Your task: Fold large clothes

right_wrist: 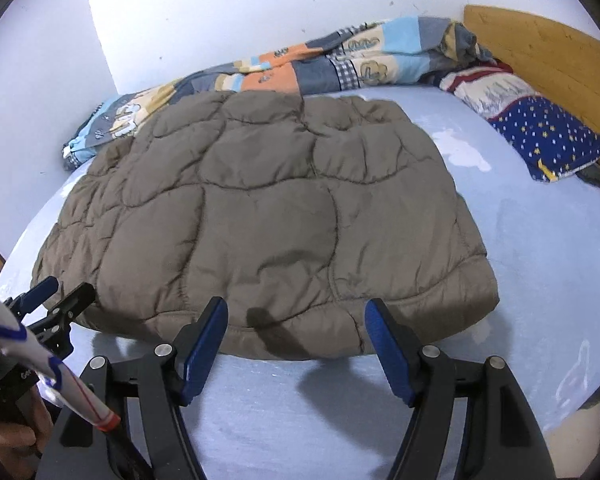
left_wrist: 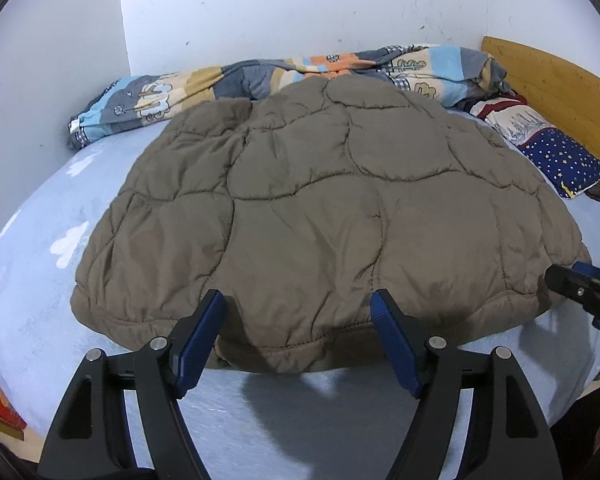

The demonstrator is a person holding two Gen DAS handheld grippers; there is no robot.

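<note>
left wrist: near, tilted down | right wrist: alike; shared: jacket (left_wrist: 320, 208)

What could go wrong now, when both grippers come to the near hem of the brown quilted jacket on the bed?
1. The brown quilted jacket is thick and puffy; the open left gripper and right gripper may pinch only the top layer of its near hem.
2. The patterned patchwork blanket lies right behind the jacket, so a fold away from the grippers could land on it.

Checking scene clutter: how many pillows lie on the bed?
1: a star-patterned blue pillow beside the wooden headboard. The rumpled patchwork quilt may hide others.
</note>
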